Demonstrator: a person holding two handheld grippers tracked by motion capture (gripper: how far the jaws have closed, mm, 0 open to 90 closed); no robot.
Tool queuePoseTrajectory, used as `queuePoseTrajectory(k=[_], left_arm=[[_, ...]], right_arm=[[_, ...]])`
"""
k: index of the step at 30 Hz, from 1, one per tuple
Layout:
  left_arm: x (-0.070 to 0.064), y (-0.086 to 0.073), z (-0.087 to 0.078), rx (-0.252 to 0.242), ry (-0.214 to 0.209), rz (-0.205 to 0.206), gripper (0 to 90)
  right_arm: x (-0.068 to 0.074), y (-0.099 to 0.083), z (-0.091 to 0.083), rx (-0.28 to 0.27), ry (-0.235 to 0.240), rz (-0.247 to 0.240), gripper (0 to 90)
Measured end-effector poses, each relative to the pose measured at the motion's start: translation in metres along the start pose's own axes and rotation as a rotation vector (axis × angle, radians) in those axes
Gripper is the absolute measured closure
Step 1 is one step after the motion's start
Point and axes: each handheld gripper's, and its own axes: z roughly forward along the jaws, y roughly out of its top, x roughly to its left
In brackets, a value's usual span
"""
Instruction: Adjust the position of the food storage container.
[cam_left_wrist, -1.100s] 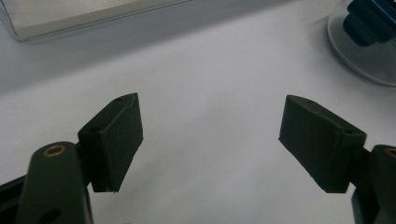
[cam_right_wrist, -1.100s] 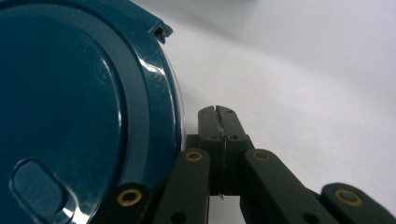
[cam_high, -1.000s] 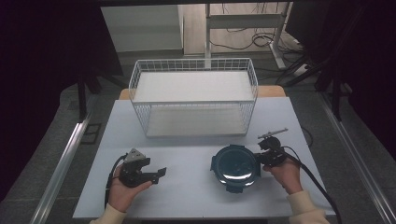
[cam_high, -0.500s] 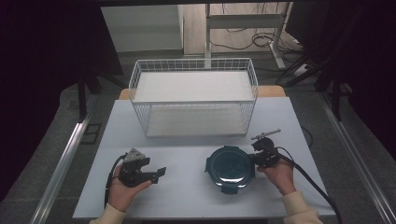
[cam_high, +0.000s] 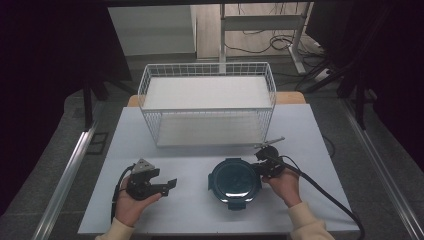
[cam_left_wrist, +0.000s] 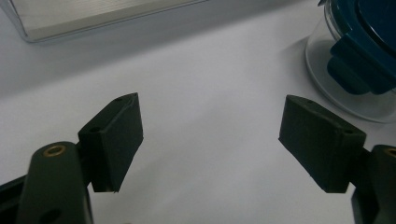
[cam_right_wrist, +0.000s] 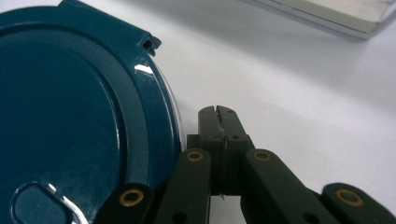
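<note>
**Sliding the blue box to the left**

Bit by bit, the round blue box (cam_high: 234, 181) is moving left across the white table (cam_high: 320, 125). We are pushing it with our right gripper (cam_high: 263, 165), jaws pressed together, against its rim. Our left gripper (cam_high: 170, 184) is waiting nearby, jaws wide apart, holding nothing. The wire basket (cam_high: 207, 105) is sitting behind.

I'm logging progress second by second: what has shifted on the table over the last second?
The round container with the blue lid has slid left, toward the table's middle, with the right gripper moving left alongside it, jaws shut and beside its rim; whether they touch it is unclear. The left gripper stayed put with jaws open, and the wire basket has not moved.
</note>
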Motion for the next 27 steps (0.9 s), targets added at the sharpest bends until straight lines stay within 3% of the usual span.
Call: queuePoseTrajectory(k=[11, 15, 19, 20, 22, 24, 27], left_arm=[[0.0, 0.0, -0.001, -0.004, 0.0, 0.003, 21.2], [0.001, 0.0, -0.003, -0.014, 0.0, -0.003, 21.3], [0.0, 0.001, -0.005, -0.022, -0.008, -0.001, 21.2], [0.0, 0.002, -0.005, -0.025, -0.01, 0.001, 21.2], [-0.001, 0.003, -0.007, -0.036, -0.025, -0.004, 21.2], [-0.001, 0.004, -0.008, -0.038, -0.027, -0.005, 21.2], [-0.002, 0.004, -0.008, -0.041, -0.033, -0.005, 21.3]], right_arm=[[0.0, -0.002, 0.002, -0.034, 0.022, -0.003, 90.0], [-0.003, -0.004, -0.004, -0.053, -0.004, -0.005, 90.0], [-0.014, -0.015, -0.031, -0.147, 0.004, 0.032, 90.0], [-0.014, -0.015, -0.031, -0.147, 0.004, 0.032, 90.0], [-0.024, -0.025, -0.047, -0.203, 0.005, 0.032, 87.9], [-0.028, -0.03, -0.053, -0.219, 0.003, 0.036, 85.3], [-0.045, -0.05, -0.074, -0.261, -0.023, 0.06, 82.6]])
